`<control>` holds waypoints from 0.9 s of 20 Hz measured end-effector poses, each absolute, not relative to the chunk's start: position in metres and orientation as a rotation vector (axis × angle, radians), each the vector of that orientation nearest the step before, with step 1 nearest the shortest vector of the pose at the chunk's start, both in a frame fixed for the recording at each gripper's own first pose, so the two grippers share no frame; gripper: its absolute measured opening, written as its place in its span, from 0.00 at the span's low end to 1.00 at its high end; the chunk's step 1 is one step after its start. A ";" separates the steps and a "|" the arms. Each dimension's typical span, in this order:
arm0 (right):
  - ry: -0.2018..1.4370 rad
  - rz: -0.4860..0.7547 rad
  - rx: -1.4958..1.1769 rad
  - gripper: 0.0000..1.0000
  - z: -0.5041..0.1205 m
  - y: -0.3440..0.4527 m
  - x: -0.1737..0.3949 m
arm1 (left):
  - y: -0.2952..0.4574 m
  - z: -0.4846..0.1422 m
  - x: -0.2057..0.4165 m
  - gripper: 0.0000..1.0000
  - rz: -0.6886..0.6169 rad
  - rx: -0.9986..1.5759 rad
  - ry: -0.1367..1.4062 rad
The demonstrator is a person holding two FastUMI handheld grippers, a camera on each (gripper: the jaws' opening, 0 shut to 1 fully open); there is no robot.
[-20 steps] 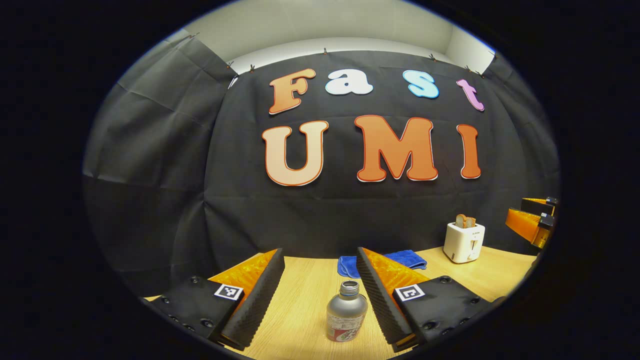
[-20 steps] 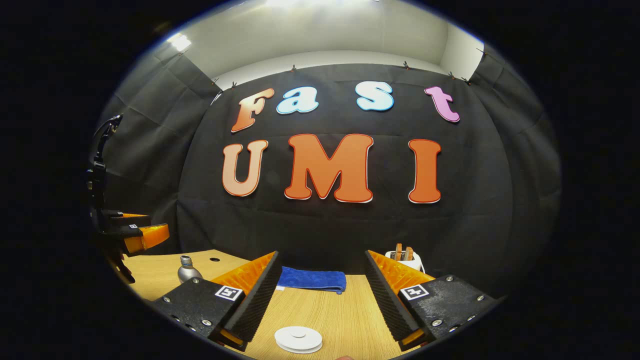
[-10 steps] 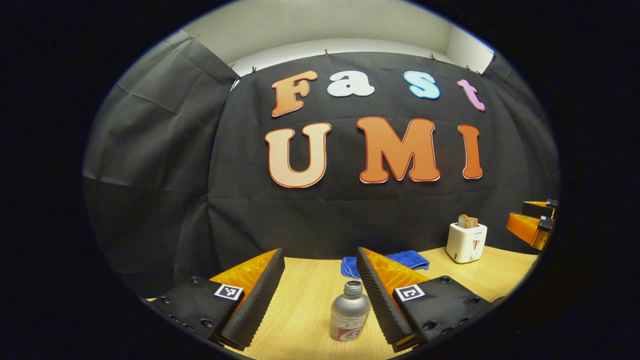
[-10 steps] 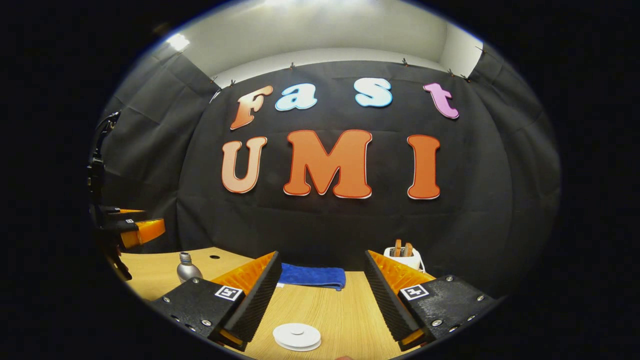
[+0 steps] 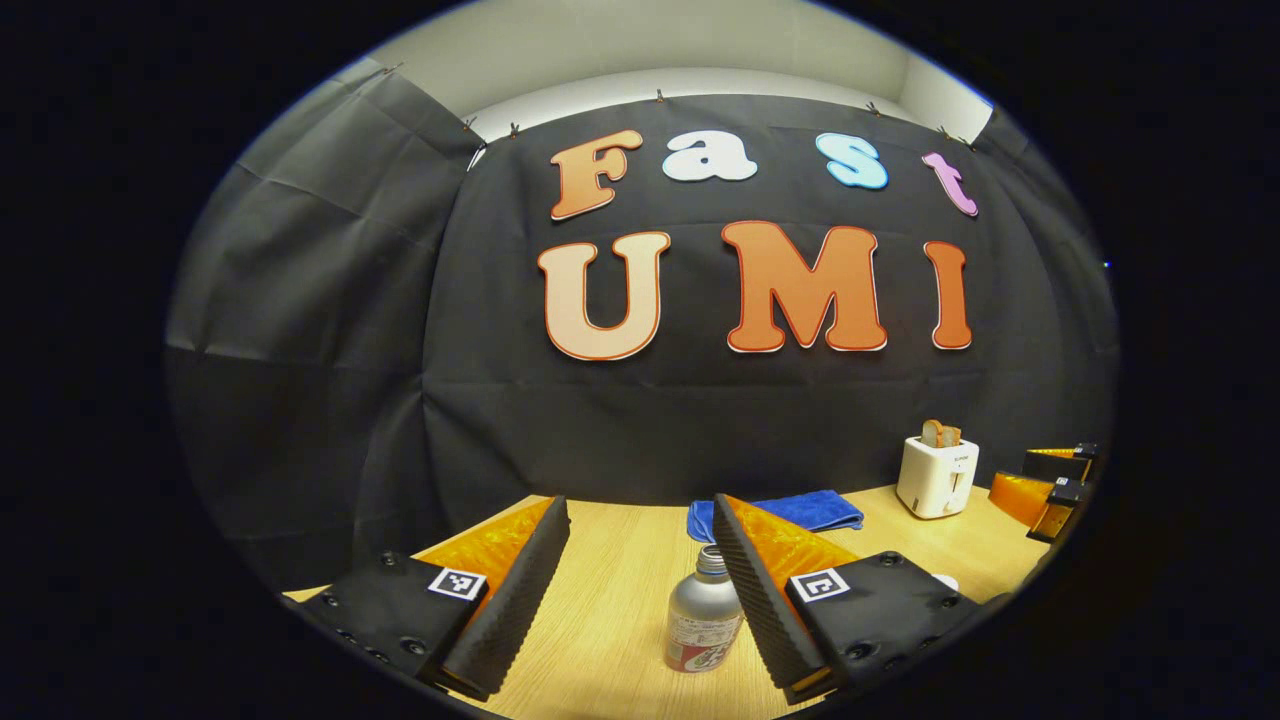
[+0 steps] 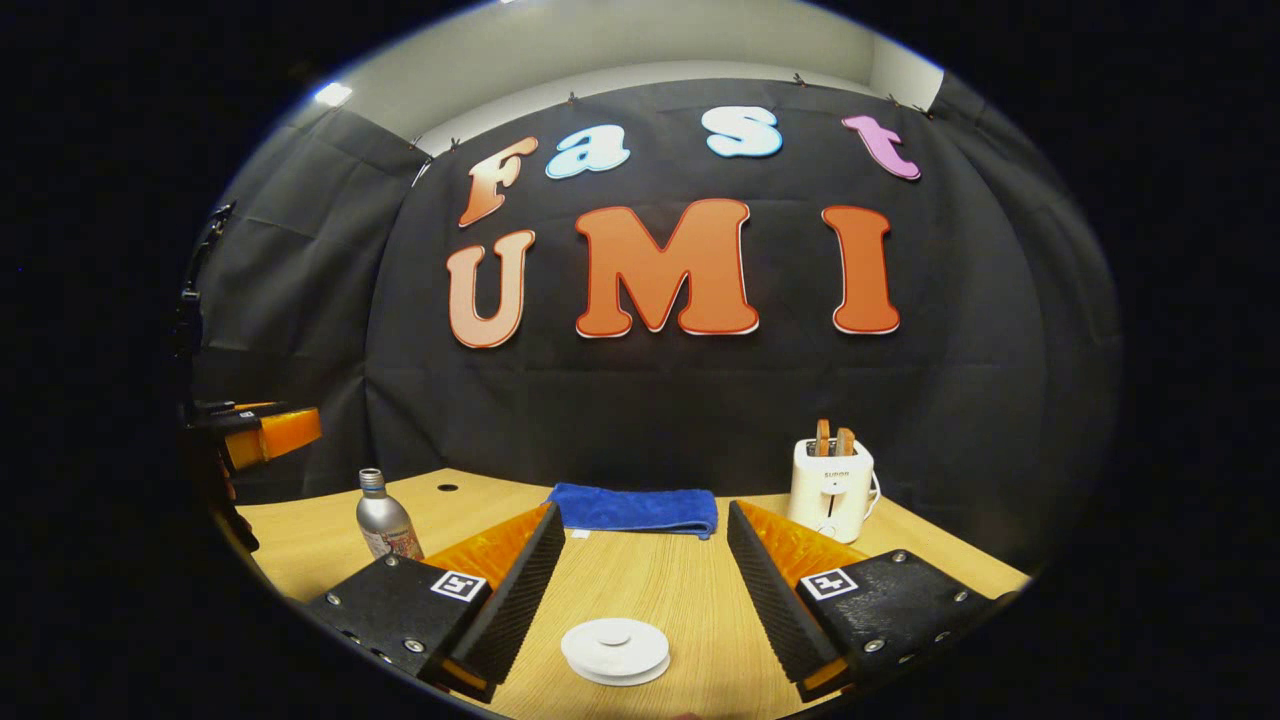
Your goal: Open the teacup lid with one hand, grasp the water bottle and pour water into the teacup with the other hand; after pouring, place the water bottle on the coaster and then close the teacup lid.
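You are at the approach, with nothing grasped yet. Your left gripper point(image 5: 640, 590) has its fingers spread wide apart, and the water bottle point(image 5: 703, 625) stands upright between them, close against the inner face of the finger at 3 o'clock and well off the other. The bottle's neck looks uncapped; you cannot tell what is inside.

Your right gripper point(image 6: 640, 595) also has its fingers wide apart, with the teacup lid point(image 6: 615, 648), a white disc with a small knob, on the table point(image 6: 660, 580) between them at 6 o'clock. The cup beneath is hidden, so its contents are unknown.

Next, likely centre each gripper, lower it, then close. A toaster point(image 6: 831, 488) holding bread stands at 2 o'clock, a blue cloth point(image 6: 634, 508) at 12.
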State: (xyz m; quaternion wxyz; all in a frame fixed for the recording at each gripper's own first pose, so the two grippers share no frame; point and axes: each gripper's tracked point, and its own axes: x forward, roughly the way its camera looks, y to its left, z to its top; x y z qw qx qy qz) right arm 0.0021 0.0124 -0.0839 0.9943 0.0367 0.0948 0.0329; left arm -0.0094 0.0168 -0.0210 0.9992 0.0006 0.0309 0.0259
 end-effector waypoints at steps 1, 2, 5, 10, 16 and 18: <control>0.200 0.071 0.074 0.98 -0.091 0.014 0.003 | 0.017 -0.022 -0.009 0.95 0.054 0.003 0.065; 0.211 0.074 0.076 0.98 -0.098 0.015 0.003 | 0.018 -0.024 -0.010 0.95 0.056 0.004 0.069; 0.234 0.094 0.094 0.96 -0.114 0.020 0.004 | 0.017 -0.029 -0.009 0.95 0.060 0.014 0.078; 0.322 0.108 0.101 0.90 -0.154 0.025 0.002 | 0.014 -0.036 -0.009 0.95 0.057 0.019 0.095; 0.387 0.145 0.090 0.82 -0.185 0.035 0.000 | 0.012 -0.048 -0.008 0.95 0.058 0.024 0.122; 0.395 0.132 0.075 0.79 -0.190 0.033 0.001 | 0.012 -0.051 -0.007 0.96 0.061 0.030 0.127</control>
